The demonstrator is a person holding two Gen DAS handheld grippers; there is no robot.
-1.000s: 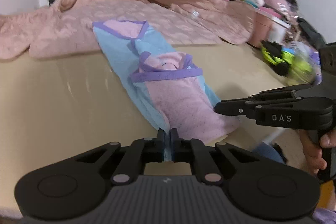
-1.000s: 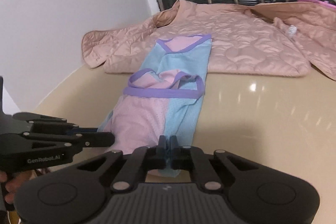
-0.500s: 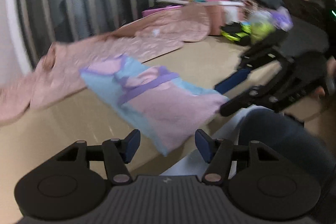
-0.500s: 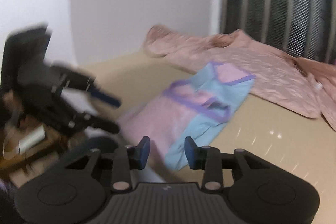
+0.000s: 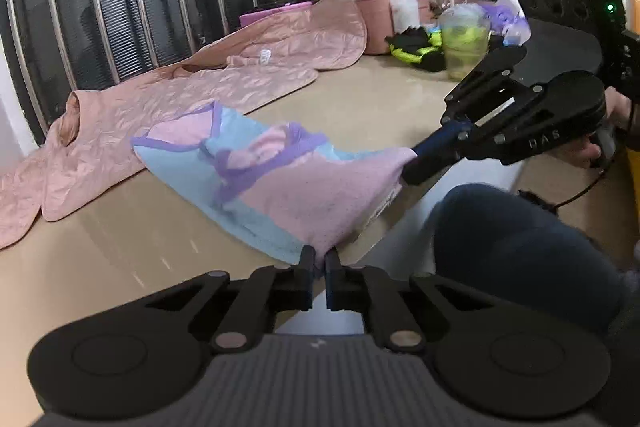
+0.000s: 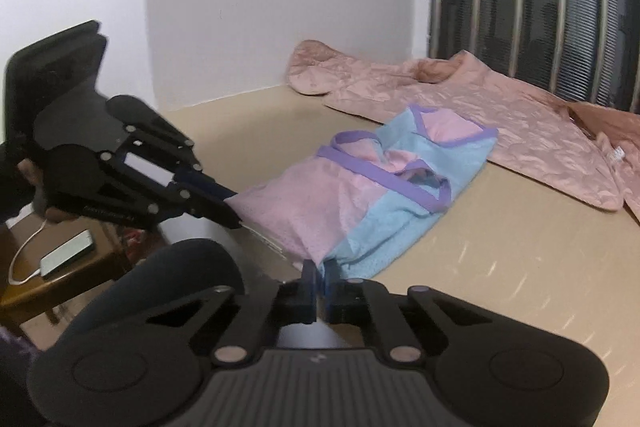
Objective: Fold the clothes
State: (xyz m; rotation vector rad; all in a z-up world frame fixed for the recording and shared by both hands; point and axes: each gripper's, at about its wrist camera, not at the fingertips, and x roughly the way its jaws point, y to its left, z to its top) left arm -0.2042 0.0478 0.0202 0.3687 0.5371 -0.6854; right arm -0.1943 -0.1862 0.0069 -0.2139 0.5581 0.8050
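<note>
Beige and glossy, the table (image 5: 120, 251) runs back to a barred dark window in your left wrist view. On it lies the pink and blue top (image 5: 280, 183) with purple trim, its far end resting on a quilted pink jacket (image 5: 168, 107). Your left tongs (image 5: 319, 263) have just clamped shut on its near hem corner at the table's edge; your right tongs (image 5: 412, 167) pinch the other corner.

From your right wrist, the top (image 6: 372, 195) stretches away toward the jacket (image 6: 500, 107). Your right tongs (image 6: 320, 273) are clenched on its hem, your left tongs (image 6: 234, 215) grip the pink corner beside them.
</note>
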